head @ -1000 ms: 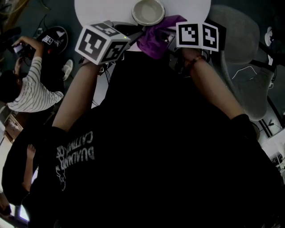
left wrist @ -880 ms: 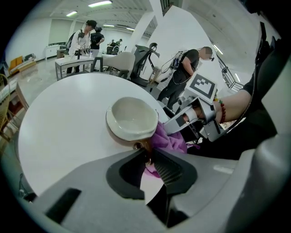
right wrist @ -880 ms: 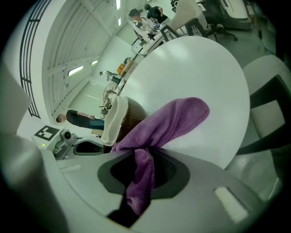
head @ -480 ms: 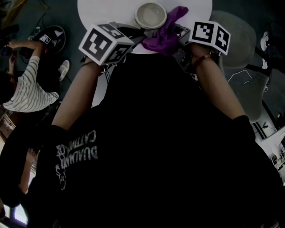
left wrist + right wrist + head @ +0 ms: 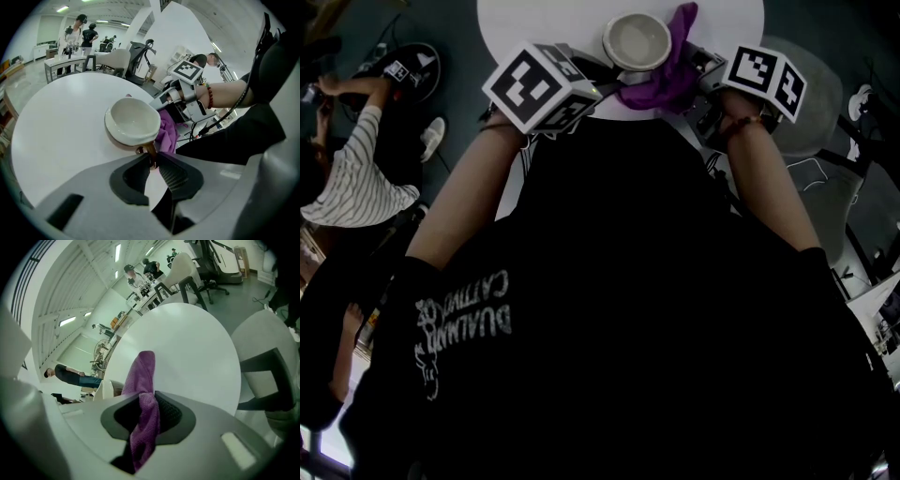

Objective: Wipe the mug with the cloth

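Round white table in an open lab, work happening at its near edge, 12 o'clock in the head view.

- Task item: white ceramic mug, brown outer wall, mouth up and looking empty inside. Can't tell whether its base is on the table or just off it.
- Purple microfibre cloth sits at the mug's 4 o'clock, bunched against the outer wall and touching it. The left gripper view puts the same cloth on the far side of the mug.
- Left gripper: jaws nearly together, pinching the mug's brown handle at the tips. It comes in from the mug's 8 o'clock.
- Right gripper: jaws clamped on a fold of the cloth, 1 tail sticking forward and the rest hanging below. It sits at the mug's 3 o'clock.

Progress, my read: both pickups are done and cloth-to-mug contact is made, so wiping looks under way on 1 side of the outer wall. No visible dirt or wet marks, so how much is already wiped can't be read. Left to do, as far as I can judge: the rest of the wall, the rim, the inside.

Outward: grey chair at 2 o'clock, person in a striped shirt at 9 o'clock, well apart from the table.
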Demonstrator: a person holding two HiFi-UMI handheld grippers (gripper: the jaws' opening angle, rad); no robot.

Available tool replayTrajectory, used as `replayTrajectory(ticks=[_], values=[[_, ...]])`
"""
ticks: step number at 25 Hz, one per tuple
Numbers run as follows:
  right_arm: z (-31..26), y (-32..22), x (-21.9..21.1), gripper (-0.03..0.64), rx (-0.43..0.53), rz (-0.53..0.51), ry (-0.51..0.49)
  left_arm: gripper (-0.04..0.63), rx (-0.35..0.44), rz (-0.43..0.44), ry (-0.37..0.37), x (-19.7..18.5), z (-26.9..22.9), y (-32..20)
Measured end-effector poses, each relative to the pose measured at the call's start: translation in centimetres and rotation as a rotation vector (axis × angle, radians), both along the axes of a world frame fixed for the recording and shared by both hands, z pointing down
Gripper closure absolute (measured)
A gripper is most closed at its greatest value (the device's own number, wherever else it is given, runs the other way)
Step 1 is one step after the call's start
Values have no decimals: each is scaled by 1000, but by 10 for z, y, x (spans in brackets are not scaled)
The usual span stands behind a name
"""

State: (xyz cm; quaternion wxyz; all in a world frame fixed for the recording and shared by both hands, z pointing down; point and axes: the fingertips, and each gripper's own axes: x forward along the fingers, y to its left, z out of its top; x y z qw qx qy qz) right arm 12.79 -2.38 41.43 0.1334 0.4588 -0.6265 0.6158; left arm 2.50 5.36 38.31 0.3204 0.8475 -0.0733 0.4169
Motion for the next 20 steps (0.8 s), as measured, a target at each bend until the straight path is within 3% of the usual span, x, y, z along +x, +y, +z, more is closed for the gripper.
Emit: replayTrajectory(ticks=[20], values=[[1,-66,-2,548,74,-117,160,525,-92,208,18,0,1,-6]])
